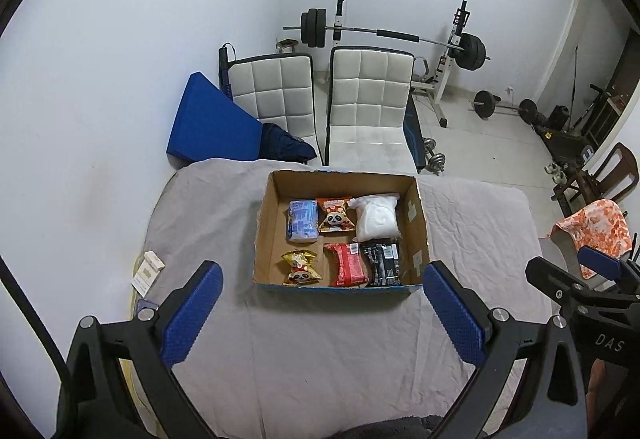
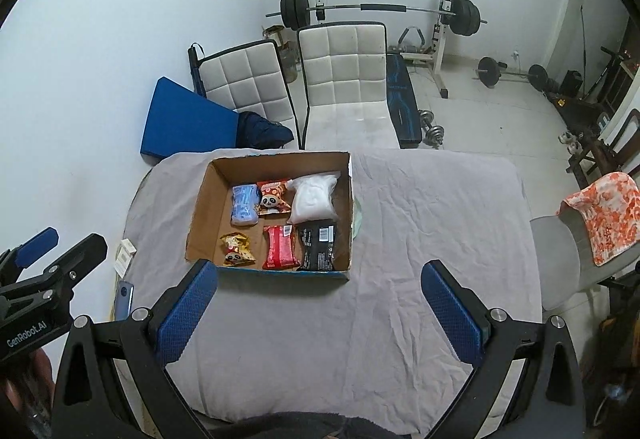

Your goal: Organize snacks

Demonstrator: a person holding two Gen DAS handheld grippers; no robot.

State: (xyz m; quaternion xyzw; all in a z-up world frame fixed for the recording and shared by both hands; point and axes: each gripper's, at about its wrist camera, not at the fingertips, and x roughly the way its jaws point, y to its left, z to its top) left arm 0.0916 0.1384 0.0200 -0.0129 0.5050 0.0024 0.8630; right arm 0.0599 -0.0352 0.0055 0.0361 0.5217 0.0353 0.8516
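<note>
A shallow cardboard box sits on a table under a grey cloth. Inside lie several snacks: a blue pack, an orange panda pack, a white bag, a gold panda pack, a red pack and a black pack. My left gripper hovers open in front of the box's near wall, holding nothing. My right gripper is open and holds nothing, near the box's front right.
A white carton and a blue phone lie at the table's left edge. Two white padded chairs stand behind the table, with a barbell rack beyond. A chair with an orange towel stands right.
</note>
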